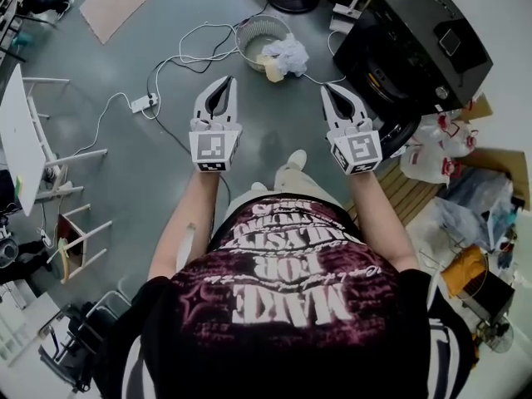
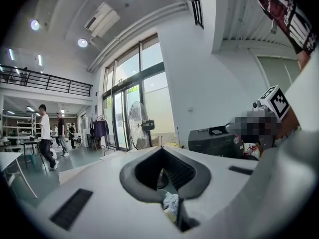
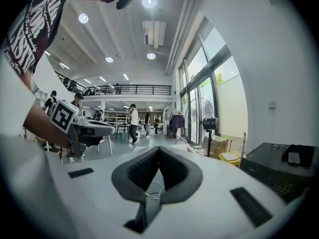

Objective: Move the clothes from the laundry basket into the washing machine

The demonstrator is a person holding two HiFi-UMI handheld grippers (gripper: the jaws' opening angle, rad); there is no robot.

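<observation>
In the head view a round laundry basket stands on the grey floor ahead, with white and yellowish clothes heaped at its right side. The black washing machine is at the upper right. My left gripper and right gripper are held side by side above the floor, short of the basket. Both are shut with nothing between the jaws. The left gripper view shows the closed left gripper, a bit of the clothes below it and the washing machine beyond. In the right gripper view the shut right gripper points into the room.
White cables and a power strip lie on the floor left of the basket. A white table and chairs stand at the left. Bags and boxes crowd the right side. A standing fan and several people are farther off.
</observation>
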